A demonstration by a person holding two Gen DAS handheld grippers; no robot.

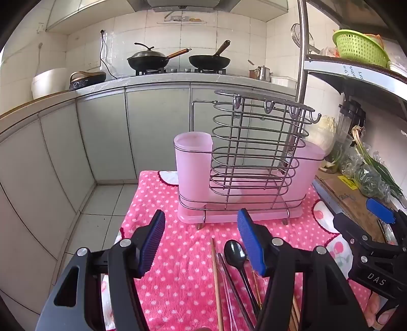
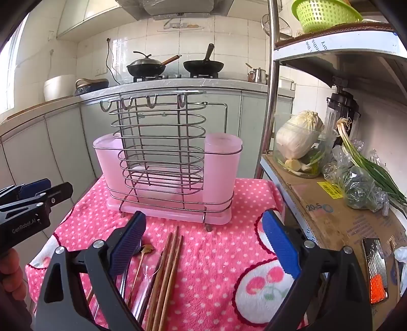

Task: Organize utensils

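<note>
A pink utensil holder [image 1: 193, 168] with a wire rack [image 1: 254, 152] stands at the far end of the pink dotted cloth [image 1: 183, 244]; it also shows in the right wrist view [image 2: 218, 168]. Loose utensils lie on the cloth in front: a black spoon [image 1: 235, 252], wooden chopsticks [image 2: 170, 264], a clear spoon [image 2: 148, 275] and a small brass spoon [image 2: 146, 250]. My left gripper [image 1: 201, 244] is open, its right finger over the utensils. My right gripper [image 2: 203, 244] is open and empty above the cloth, right of the chopsticks.
A metal shelf on the right holds a cardboard sheet [image 2: 330, 219], a bowl with a cabbage [image 2: 300, 142], green onions [image 2: 366, 165] and a grater [image 2: 376, 270]. A green basket [image 2: 323, 12] sits above. Two pans [image 2: 203, 66] stand on the stove behind.
</note>
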